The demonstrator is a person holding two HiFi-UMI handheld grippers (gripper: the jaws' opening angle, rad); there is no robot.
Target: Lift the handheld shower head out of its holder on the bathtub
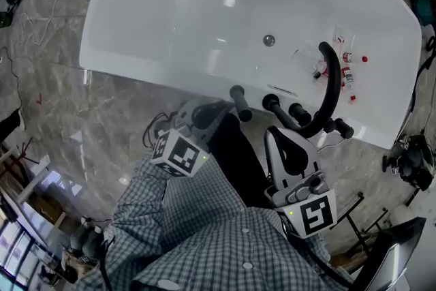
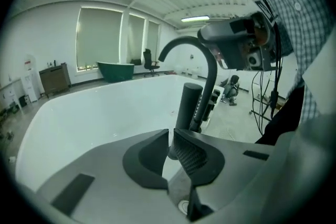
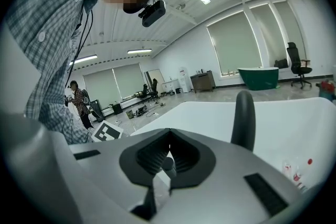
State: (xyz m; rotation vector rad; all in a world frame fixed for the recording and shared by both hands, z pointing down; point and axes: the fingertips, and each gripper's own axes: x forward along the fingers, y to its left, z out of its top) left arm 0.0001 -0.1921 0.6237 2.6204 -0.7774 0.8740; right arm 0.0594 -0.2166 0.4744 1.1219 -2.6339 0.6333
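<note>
The step in hand, as I judge it, is the approach: nothing is gripping the handheld shower head [image 1: 238,103] yet. It is standing in its holder on the near rim of the white bathtub [image 1: 157,71], the leftmost in a row of black fittings. The arched black spout [image 1: 332,88] is rising further to the right.

The left claw [image 1: 218,112] is hanging just beside the shower head and pointing down toward the rim. In the left gripper view, the left claw [image 2: 171,136] is clenched on nothing, its tips pressing together. The dark cylinder of the handheld shower head [image 2: 188,105] is standing just beyond those tips, apart from the pads.

The right claw [image 1: 275,135] is waiting near the middle fittings, beneath the spout. In the right gripper view its jaws are also meeting at the tips with nothing clamped. Only a small knob [image 3: 167,165] is showing through the gap lower down, and the spout [image 3: 244,119] is standing off to the right.

The next move looks to belong to the left claw, since it is the closer one and is aiming at the cylinder. It needs to release its jaws wide enough to take the cylinder, then slide forward until the pads are straddling the upper part. Only then should it clench. The lift should probably follow the cylinder's own line out of the holder, because a sideways pull could jam it. The right claw should be keeping clear of the spout meanwhile.
</note>
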